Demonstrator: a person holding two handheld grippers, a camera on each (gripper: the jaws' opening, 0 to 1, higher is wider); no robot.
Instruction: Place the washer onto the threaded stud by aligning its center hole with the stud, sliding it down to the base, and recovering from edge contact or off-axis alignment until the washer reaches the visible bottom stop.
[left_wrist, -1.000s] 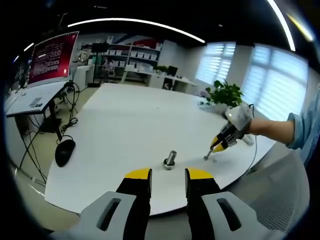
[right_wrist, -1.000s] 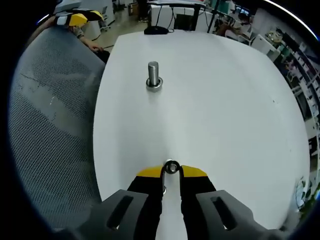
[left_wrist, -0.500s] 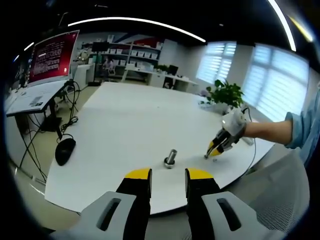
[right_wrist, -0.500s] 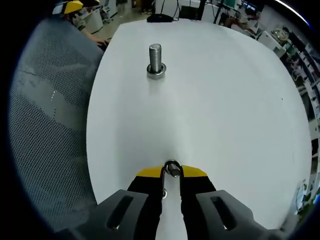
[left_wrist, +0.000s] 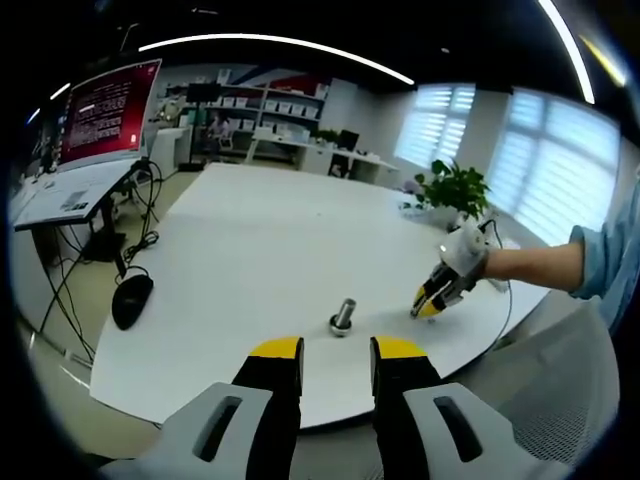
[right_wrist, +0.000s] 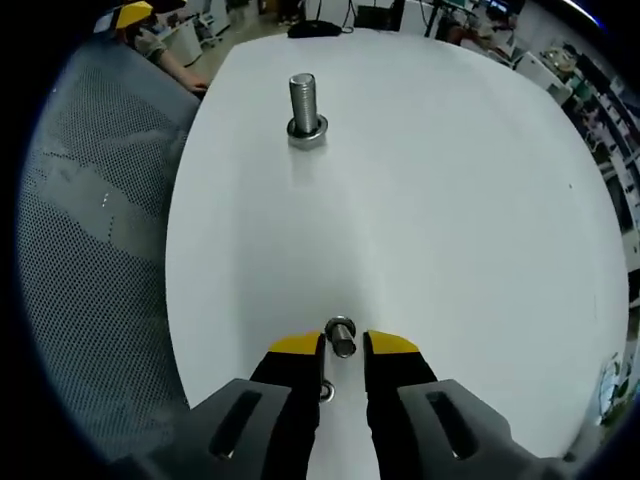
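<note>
Right tongs (right_wrist: 342, 345) grip washer (right_wrist: 340, 333); stud (right_wrist: 305, 110) upright, well apart.

Stud (right_wrist: 303, 104) upright on table (right_wrist: 450, 200), washer (right_wrist: 340, 335) well apart

Opposed views, shared stud (left_wrist: 342, 316) (both far)

The right hand-held gripper (right_wrist: 342, 345) has lifted off the tabletop (right_wrist: 450, 200) with the washer (right_wrist: 340, 336) pinched between its jaws. In the left gripper view it has risen and drawn slightly away from the threaded stud (left_wrist: 343, 316).
</note>
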